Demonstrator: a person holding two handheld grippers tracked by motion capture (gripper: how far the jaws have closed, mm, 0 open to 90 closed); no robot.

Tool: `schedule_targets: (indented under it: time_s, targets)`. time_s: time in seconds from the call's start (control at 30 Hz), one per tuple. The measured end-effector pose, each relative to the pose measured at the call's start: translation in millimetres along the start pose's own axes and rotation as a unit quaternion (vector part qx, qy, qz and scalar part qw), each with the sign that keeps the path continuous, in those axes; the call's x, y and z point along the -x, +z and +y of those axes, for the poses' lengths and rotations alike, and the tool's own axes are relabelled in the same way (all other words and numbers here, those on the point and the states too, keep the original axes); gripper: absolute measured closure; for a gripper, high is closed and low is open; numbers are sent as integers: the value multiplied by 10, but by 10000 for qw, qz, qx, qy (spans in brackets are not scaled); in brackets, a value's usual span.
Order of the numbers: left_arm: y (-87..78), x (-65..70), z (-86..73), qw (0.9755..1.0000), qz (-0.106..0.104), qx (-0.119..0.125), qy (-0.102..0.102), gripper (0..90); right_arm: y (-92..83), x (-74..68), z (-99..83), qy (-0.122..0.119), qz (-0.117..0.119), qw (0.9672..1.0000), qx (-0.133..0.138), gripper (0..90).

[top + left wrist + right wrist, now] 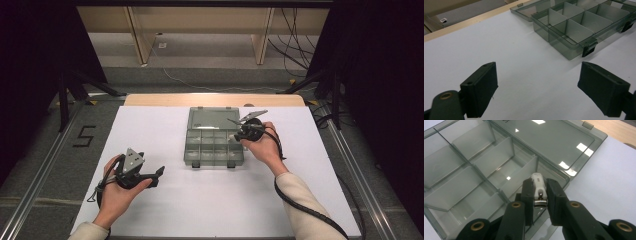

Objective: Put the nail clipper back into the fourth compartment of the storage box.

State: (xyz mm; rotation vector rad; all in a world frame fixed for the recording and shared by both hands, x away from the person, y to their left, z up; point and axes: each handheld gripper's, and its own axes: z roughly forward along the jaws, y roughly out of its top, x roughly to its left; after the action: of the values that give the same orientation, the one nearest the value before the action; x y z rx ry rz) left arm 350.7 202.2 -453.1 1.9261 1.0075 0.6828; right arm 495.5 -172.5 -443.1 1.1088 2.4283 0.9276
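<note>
High view: you're holding the right gripper (243,131) over the right edge of the clear box (214,145), which is sitting open in the middle of the white table (165,210), lid (212,119) laid flat at the far side. Your left gripper (150,176) is resting near the table's front left, well apart from the box, so the right hand is the nearer one by far.

Left gripper view: the jaws are standing wide w/ nothing between them, just bare table. The box (579,27) is lying up & to the right of them, its black latch (589,48) facing you.

Right gripper view: the right gripper (540,200) is squeezing a small white clip-like thing (538,185) w/ a shiny metal end (540,203). Can't tell exactly what it is. Its long side is running straight along the jaws, white tip pointing away from you. It's hanging over the box's near edge, w/ the empty slot (514,177) just ahead & below the tip. My guess: the next move is a short push fwd & down into that slot, then let go.
</note>
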Motion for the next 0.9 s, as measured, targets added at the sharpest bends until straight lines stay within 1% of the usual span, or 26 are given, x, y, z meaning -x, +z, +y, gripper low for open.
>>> schedule_targets:
  time_s: [0.07,0.1,0.13,0.17,0.2,0.23,0.27,0.3,0.33,0.37,0.4,0.47,0.53,0.57,0.6,0.63,0.73,0.9]
  targets:
    - [0,-4,1,10000,-4,-1,22,147,25,-5,-6,-52,-56,9999,74,778]
    - [-1,0,0,10000,9,-2,4,147,26,-11,-3,-14,-27,10000,49,777]
    - [-1,1,0,10000,2,-7,3,147,36,-4,-5,-94,-48,9999,69,777]
    - [-1,-3,1,10000,-2,-5,22,147,26,-2,0,-97,-11,10000,-12,777]
    - [0,-2,0,10000,-4,-3,18,147,28,-14,4,-6,8,10000,-28,777]
    - [0,-3,0,10000,-5,-5,23,147,29,-16,3,1,16,10000,-40,777]
    - [0,-3,0,10000,-6,-3,23,147,36,-13,-2,-47,-3,10000,-28,777]
    - [1,-3,0,10000,-7,-4,23,147,41,-1,-2,-155,-8,9999,-38,777]
    - [2,-1,0,10000,-9,-2,16,147,48,-1,-3,-167,-21,9999,-5,777]
    - [2,-6,1,10000,-18,-3,54,147,50,1,-1,-178,25,9998,-44,777]
    - [3,-5,1,10000,-20,-3,51,147,66,-4,-4,-164,-13,9999,34,777]
    - [5,-6,0,10000,-23,2,56,147,63,-13,3,-80,23,10000,-18,777]
    - [5,-7,0,10000,-23,3,55,147,71,-13,4,-104,23,9999,-29,777]
    - [5,-7,0,10000,-23,1,56,147,68,-3,6,-191,24,9998,-83,777]
    - [5,-8,0,10000,-25,-1,63,147,78,-11,8,-137,-1,9999,-33,777]
    - [5,-7,-1,10000,-25,3,56,147,81,-12,9,-140,-7,9999,-28,777]
    - [4,-7,0,10000,-23,-1,58,147,76,-20,14,-52,16,10000,-60,776]
    - [4,-5,0,10000,-35,2,58,147,87,-13,8,-96,-21,9999,-38,776]
